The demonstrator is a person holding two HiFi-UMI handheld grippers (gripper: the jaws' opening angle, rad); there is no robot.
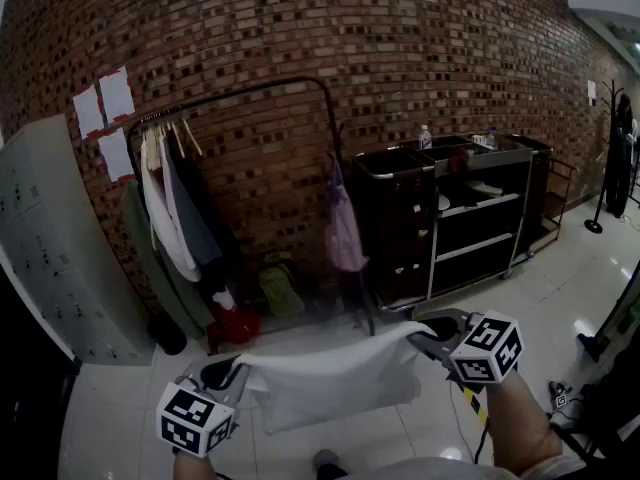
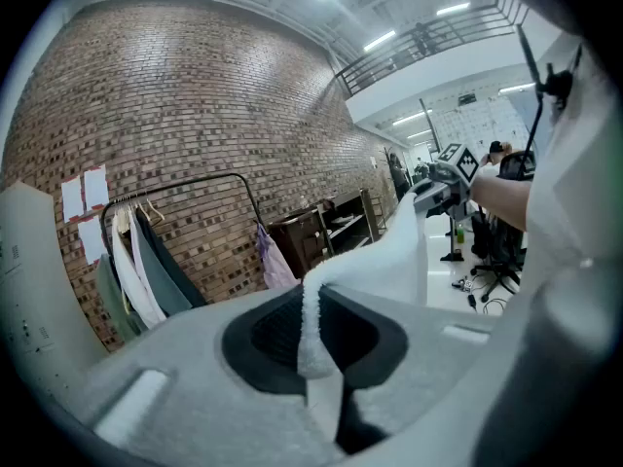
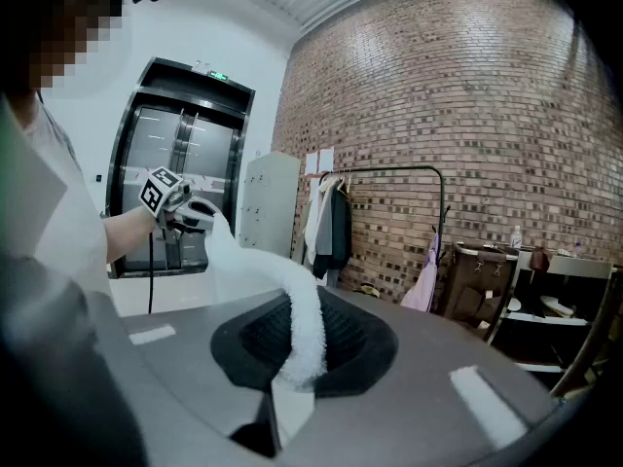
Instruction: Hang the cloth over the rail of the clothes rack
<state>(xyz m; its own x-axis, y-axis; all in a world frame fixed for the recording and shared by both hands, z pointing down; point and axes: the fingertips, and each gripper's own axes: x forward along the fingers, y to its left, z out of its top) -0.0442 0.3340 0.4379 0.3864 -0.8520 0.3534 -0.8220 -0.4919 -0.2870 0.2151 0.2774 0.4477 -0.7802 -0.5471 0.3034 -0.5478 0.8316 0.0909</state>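
A white cloth (image 1: 330, 378) hangs spread between my two grippers, low in the head view. My left gripper (image 1: 222, 373) is shut on its left corner, and the cloth (image 2: 313, 329) runs out from between the jaws in the left gripper view. My right gripper (image 1: 425, 333) is shut on the right corner, where the cloth (image 3: 302, 324) leaves the jaws in the right gripper view. The black clothes rack (image 1: 250, 93) stands ahead against the brick wall, its top rail above the cloth. Several garments (image 1: 175, 208) hang at its left end.
A pink bag (image 1: 343, 230) hangs from the rack's right post. A dark service cart (image 1: 450, 213) stands to the right, a grey locker (image 1: 55, 258) to the left. Shoes and a red thing (image 1: 235, 323) lie on the floor under the rack. A coat stand (image 1: 608, 158) is far right.
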